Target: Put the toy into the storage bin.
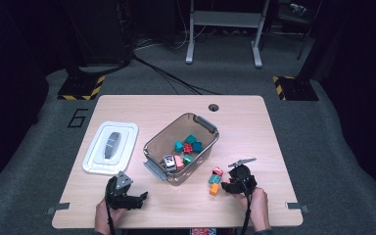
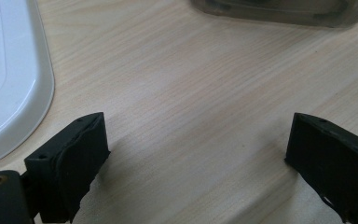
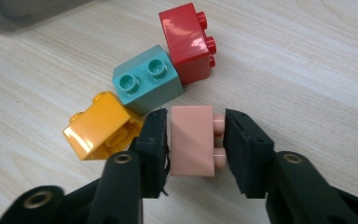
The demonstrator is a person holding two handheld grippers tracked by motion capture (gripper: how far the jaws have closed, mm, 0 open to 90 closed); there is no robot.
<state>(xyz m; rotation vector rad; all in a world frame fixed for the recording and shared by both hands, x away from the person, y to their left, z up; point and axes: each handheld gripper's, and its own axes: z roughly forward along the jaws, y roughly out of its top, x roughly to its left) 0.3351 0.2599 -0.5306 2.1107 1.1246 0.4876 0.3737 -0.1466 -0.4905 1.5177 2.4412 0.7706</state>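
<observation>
Dark room, grey carpet, pale wood worktop [image 1: 254, 117].

High view: clear bin [image 1: 181, 147] of bricks at centre, white lid [image 1: 110, 147] to its left. Left gripper [image 1: 136, 200] rests near the front edge; right gripper [image 1: 226, 186] is at a small cluster of loose bricks.

Left gripper view: jaws wide apart, nothing between them.

Right gripper view: jaws pressed on a pink brick [image 3: 192, 140], one flat face and the stud side, beside orange brick [image 3: 100, 127], teal brick [image 3: 147, 86] and red brick [image 3: 186, 42]. Likely light, rigid, glossy; flat faces grip best.

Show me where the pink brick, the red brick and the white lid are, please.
pink brick [image 3: 192, 140]: right gripper view, on its smooth side face, between the jaws.
red brick [image 3: 182, 39]: right gripper view, on its glossy side.
white lid [image 1: 98, 159]: high view, on its flat border.
</observation>
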